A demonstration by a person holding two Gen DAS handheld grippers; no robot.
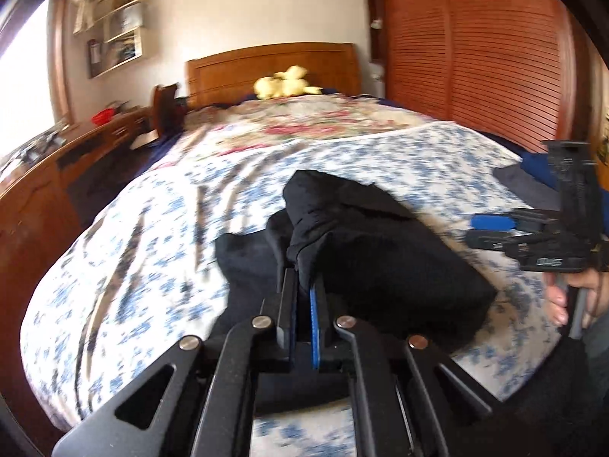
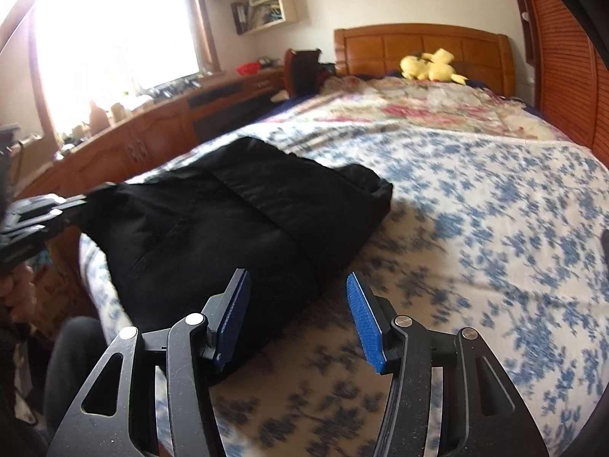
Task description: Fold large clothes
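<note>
A bedroom: wooden bench [image 2: 160,129] under the bright window at the left, slatted orange wardrobe doors [image 1: 475,57] at the right. Between them the bed's cotton cover [image 2: 475,209], white with blue flowers, carries the black garment [image 2: 236,221], soft, matte, folded into a thick slab near the bed's left edge. The left tongs [image 1: 304,285] are pinched tight on a raised fold of it. The right tongs [image 2: 297,301] stand half open over the cloth's near corner, blue ribbed pads [image 2: 363,323] gripping nothing.

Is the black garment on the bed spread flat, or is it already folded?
Folded: the black garment lies doubled in a thick bundle on the bedspread, one edge pinched in the left tongs.
</note>
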